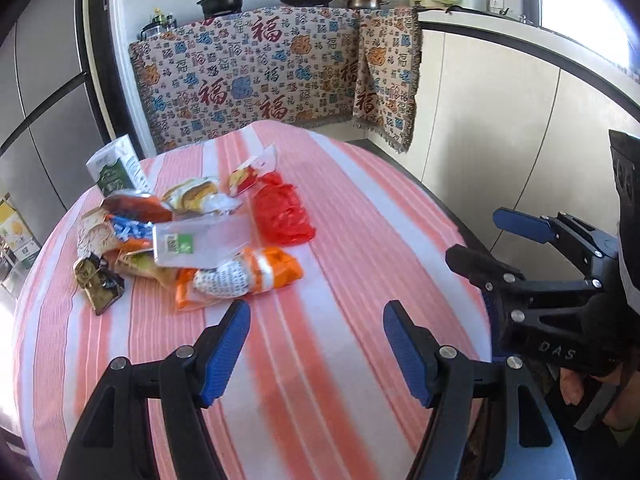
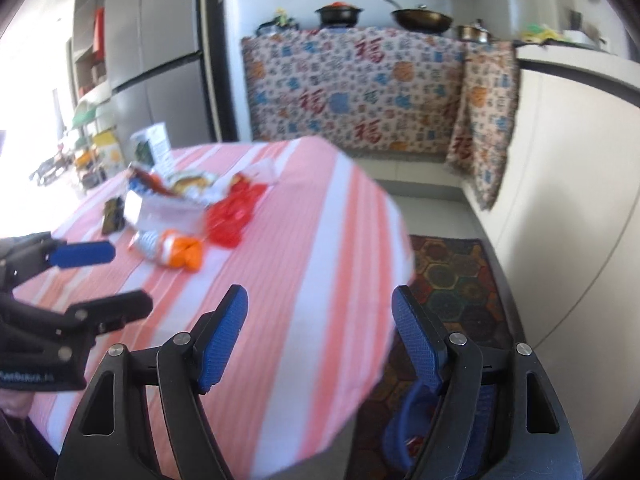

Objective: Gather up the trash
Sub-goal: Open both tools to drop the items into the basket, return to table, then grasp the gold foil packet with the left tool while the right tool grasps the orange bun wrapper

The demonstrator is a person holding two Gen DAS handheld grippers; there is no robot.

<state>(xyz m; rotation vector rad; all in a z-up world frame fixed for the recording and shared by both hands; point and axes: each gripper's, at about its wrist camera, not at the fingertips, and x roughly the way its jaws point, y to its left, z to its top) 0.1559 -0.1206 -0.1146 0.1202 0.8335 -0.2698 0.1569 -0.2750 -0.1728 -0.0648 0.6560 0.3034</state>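
I have the left gripper [image 1: 316, 344] above the near part of the table [image 1: 360, 240], its blue pads spread apart with only striped cloth showing between them. The right gripper [image 2: 320, 336] hangs over the table's near right edge, jaws wide and empty too; beneath it, off the table, I can see a patterned rug [image 2: 456, 280] and part of a blue bin [image 2: 404, 432] under the right finger. The trash sits in a loose pile on the far left of the table, well apart from both grippers: a red bag [image 1: 282, 210], an orange wrapper [image 1: 244, 276] nearest to me, a clear packet [image 1: 200, 240] with a green label lying over other wrappers, a dark foil wrapper [image 1: 98, 282] at the left end, and a milk carton [image 1: 116, 166] standing upright behind the pile. From the left camera I see the right gripper off to the right at the table's edge, jaws apart.
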